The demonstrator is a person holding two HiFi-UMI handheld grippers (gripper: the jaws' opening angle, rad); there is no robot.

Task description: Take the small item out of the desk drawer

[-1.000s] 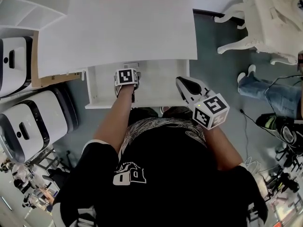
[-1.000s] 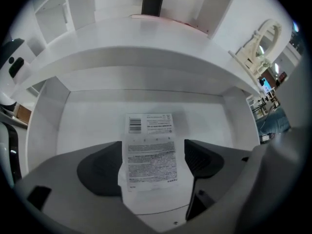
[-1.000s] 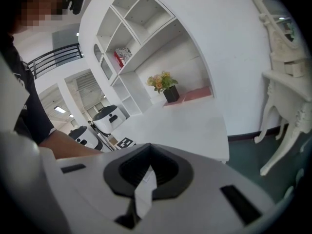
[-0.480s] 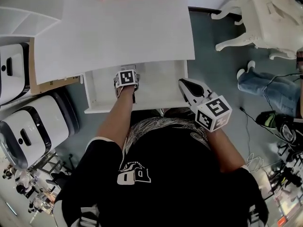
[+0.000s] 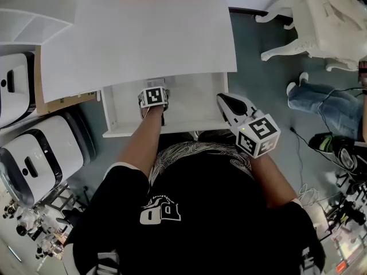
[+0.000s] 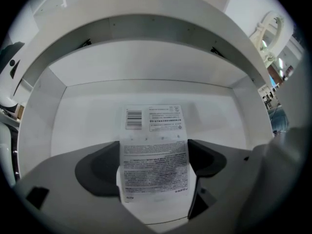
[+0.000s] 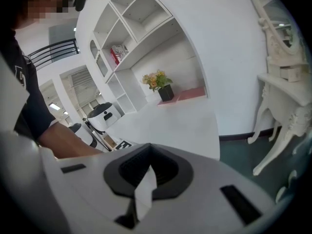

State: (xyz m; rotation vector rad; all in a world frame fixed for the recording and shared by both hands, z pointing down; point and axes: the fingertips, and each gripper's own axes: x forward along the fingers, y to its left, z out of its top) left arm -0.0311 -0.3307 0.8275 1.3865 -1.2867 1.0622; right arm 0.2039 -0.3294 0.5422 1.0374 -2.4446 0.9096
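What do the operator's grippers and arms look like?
Both the left gripper and right gripper are white moulded plastic shells with dark grey fingers. Each carries a white cube of black square markers. Black short-sleeved T-shirt with white print; forearms bare.

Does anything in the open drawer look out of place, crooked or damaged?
Nothing stands out. The white printed packet lies flat and straight on the floor of the drawer; no tear or spill shows.
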